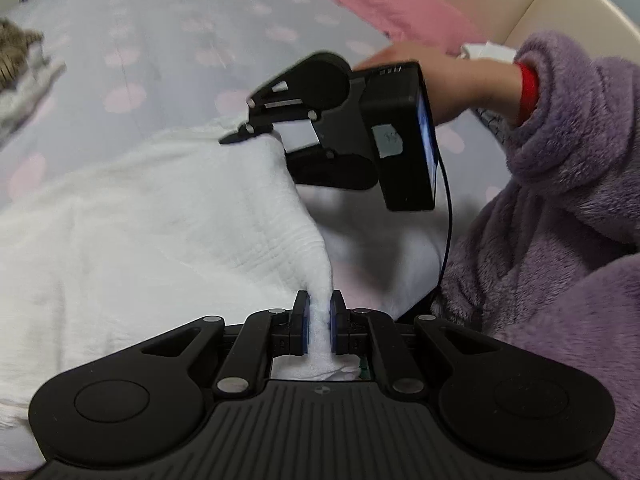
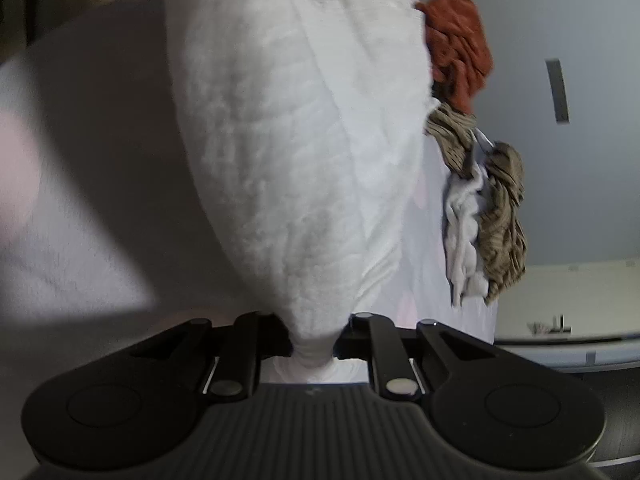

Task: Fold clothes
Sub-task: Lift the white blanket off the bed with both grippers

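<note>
Jaws of the left gripper [image 1: 319, 322] are clenching a bunched edge of the white crinkled cloth [image 1: 160, 240] spreading over the dotted bed sheet [image 1: 140, 32]. Right gripper [image 2: 314, 354] is pinching another gathered corner, its pads seemingly hidden under fabric. Only its camera is showing the rust, tan and white garment heap [image 2: 476, 160] beyond.

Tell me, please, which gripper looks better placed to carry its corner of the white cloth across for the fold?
Probably the right gripper: it pinches the far corner of the white cloth; the left gripper grips the near corner.
</note>
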